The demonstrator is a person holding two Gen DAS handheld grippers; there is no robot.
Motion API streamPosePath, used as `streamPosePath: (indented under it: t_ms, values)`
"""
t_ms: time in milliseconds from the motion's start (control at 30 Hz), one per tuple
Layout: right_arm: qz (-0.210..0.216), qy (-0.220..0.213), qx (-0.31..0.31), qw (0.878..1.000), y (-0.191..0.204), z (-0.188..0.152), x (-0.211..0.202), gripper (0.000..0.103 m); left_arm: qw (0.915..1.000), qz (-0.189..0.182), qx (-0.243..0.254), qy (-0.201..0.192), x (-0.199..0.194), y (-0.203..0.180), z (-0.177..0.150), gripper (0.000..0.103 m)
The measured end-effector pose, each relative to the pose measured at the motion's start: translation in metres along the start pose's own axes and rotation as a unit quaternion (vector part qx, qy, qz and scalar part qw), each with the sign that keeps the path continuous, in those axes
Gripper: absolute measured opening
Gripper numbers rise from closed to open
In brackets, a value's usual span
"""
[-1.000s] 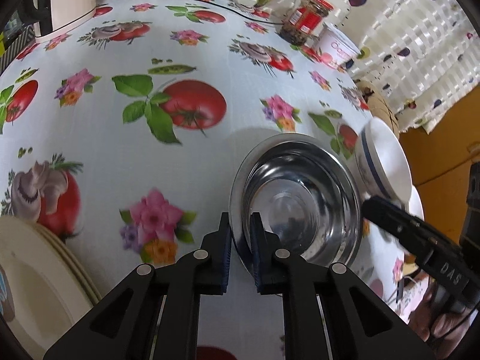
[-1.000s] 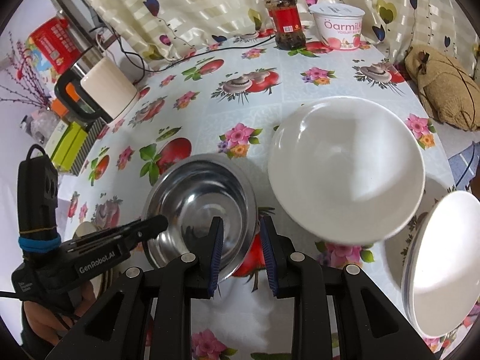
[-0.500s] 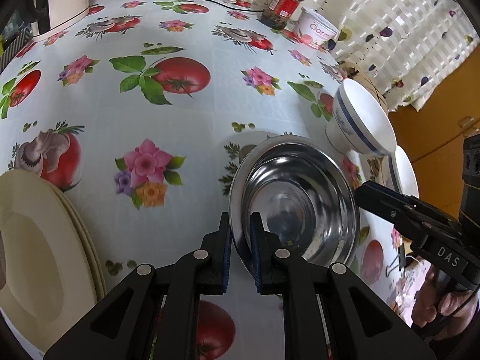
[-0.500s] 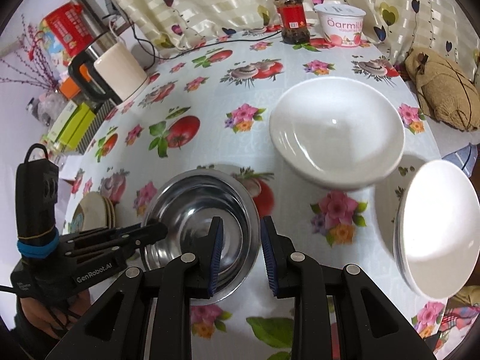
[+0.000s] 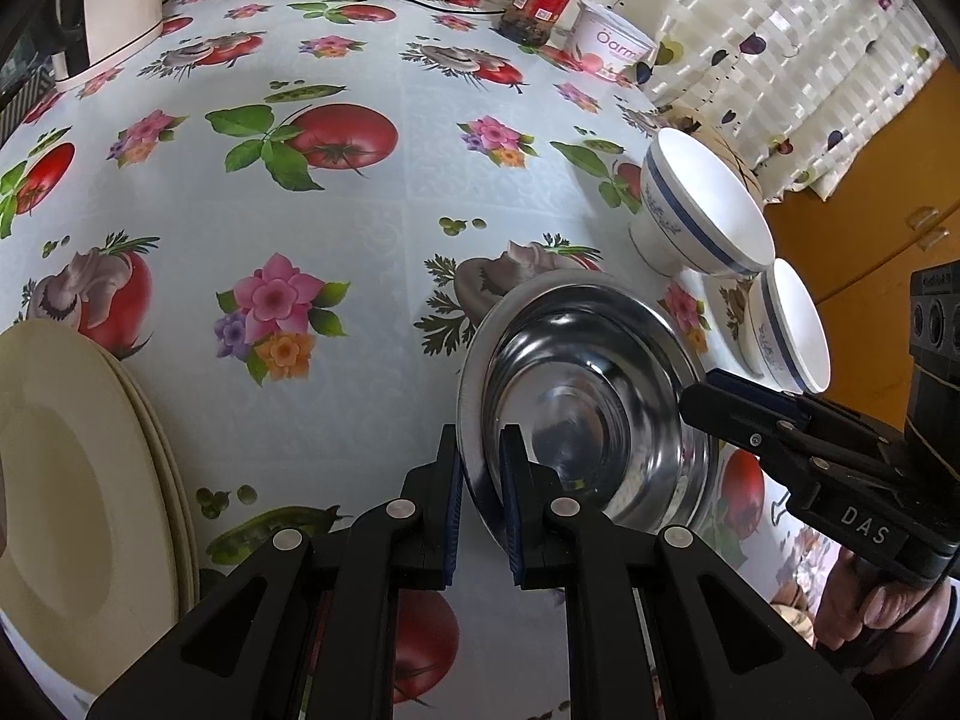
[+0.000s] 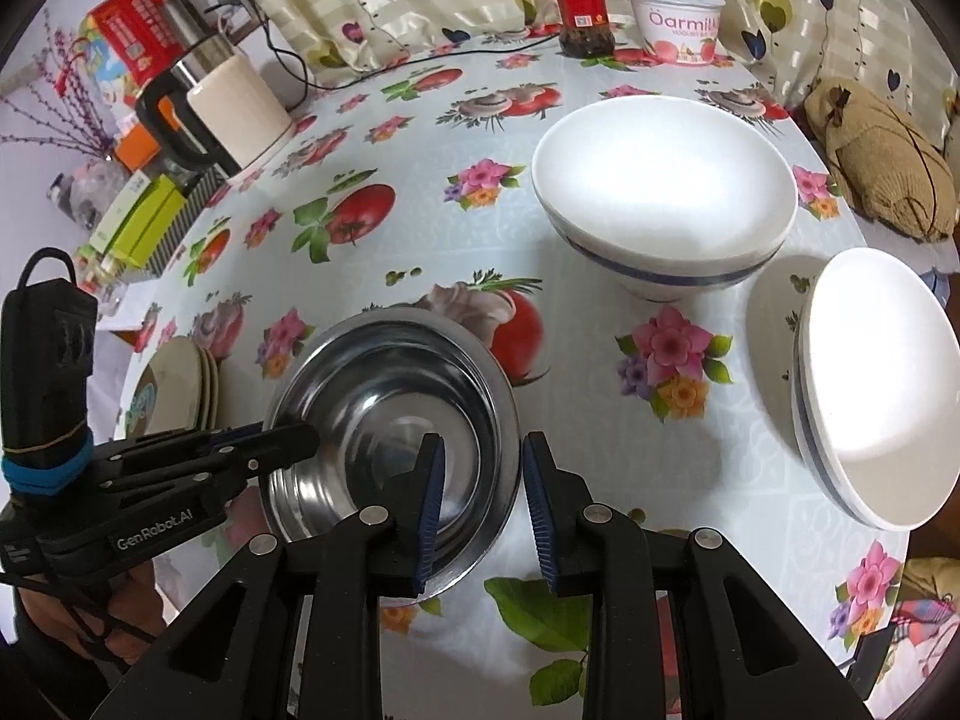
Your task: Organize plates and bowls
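The rim of the steel bowl (image 5: 585, 414) is clamped between the fingers (image 5: 449, 486) of the left gripper (image 5: 480, 483), one pad outside the rim and one inside. In the right wrist view the same bowl (image 6: 384, 414) is straddled at its opposite edge by the right gripper (image 6: 483, 498): the rim runs between its two blue-padded fingers (image 6: 431, 498), but a gap is seen beside each pad, and whether the rim is pressed cannot be told. The right gripper's tips (image 5: 729, 399) are seen reaching over the bowl's far rim in the left view. The bowl is carried just above, or on, the worktop (image 5: 372, 222), which is covered with a cloth printed with tomatoes and flowers; which of the two cannot be told.

Beside the bowl, on the right, a white bowl with a blue band (image 6: 663, 195) is set upright, and a second stack of white bowls (image 6: 876, 384) is found nearer the edge. A stack of cream plates (image 5: 72, 474) is placed to the left. At the far edge a red-lidded jar (image 6: 579, 6) and a yoghurt tub (image 6: 678, 24) are set side by side before the curtain, and a kettle (image 6: 222, 111) is seen at the left.
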State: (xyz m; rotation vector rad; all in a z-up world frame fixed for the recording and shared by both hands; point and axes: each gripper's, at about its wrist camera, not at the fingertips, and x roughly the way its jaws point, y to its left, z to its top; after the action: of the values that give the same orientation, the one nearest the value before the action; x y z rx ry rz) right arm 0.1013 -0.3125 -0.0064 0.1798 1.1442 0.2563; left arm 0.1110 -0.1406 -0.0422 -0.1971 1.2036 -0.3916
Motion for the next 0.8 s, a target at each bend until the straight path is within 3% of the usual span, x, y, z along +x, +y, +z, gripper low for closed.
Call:
streamPosePath:
  t_ms: [800]
  values:
    - [0.002, -0.03, -0.004, 1.0, -0.002, 0.009, -0.024, 0.026, 0.9984, 0.001, -0.018, -0.053, -0.023, 0.008, 0.01, 0.016]
